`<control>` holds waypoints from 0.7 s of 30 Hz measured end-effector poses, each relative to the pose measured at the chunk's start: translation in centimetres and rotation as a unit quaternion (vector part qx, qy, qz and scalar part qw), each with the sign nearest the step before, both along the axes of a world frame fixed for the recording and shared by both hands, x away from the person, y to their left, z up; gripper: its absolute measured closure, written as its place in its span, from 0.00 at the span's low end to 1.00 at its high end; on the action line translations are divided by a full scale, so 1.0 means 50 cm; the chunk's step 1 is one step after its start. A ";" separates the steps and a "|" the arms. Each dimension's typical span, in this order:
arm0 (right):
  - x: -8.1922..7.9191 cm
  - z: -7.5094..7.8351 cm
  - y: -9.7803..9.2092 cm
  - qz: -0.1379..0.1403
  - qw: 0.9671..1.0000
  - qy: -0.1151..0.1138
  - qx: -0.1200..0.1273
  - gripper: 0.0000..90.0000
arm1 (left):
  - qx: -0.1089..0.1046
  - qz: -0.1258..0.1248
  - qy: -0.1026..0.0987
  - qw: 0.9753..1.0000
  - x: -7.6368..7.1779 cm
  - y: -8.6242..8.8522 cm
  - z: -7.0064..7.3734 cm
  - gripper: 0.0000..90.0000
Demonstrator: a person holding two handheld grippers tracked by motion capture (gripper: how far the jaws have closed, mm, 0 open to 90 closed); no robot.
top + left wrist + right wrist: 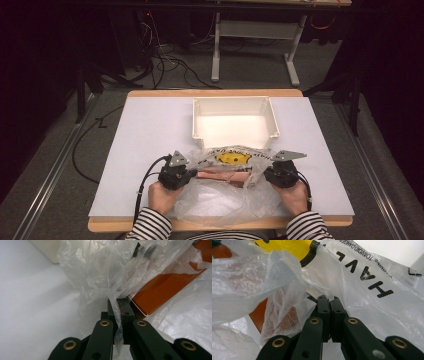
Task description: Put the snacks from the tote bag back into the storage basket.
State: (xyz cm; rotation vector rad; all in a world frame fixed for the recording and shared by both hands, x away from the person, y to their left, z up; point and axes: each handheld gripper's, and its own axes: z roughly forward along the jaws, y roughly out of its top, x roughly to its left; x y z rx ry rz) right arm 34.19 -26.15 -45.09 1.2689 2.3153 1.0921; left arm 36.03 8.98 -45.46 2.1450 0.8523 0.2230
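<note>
A clear plastic bag [220,195] with a yellow smiley print and black lettering lies at the near edge of the table, stretched between both grippers. Inside it lies a flat orange-brown box [220,176]. My left gripper [181,172] is shut on the bag's left edge; a strip of film runs between its jaws [117,315], with the orange box [162,290] just beyond. My right gripper [278,172] is shut on the bag's right edge; its jaws are pressed together against the printed plastic bag [362,290].
A white open plastic bin [235,102] stands just behind the bag, at the middle of the white table top [150,130]. A black cable [147,177] trails from the left gripper. A desk frame [255,45] and cables lie on the floor beyond the table.
</note>
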 end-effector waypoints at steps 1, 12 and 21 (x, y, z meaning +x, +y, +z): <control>-0.004 0.002 -0.004 0.002 1.000 -0.001 -0.003 1.00 | -0.004 0.000 -0.006 1.000 -0.005 -0.001 0.005 1.00; 0.022 0.012 -0.019 -0.028 0.999 -0.014 0.012 0.99 | -0.062 0.080 -0.025 0.995 0.039 0.014 0.015 1.00; 0.039 -0.024 -0.017 -0.034 0.999 0.021 0.003 0.99 | -0.040 0.075 0.015 0.996 0.077 -0.012 -0.017 1.00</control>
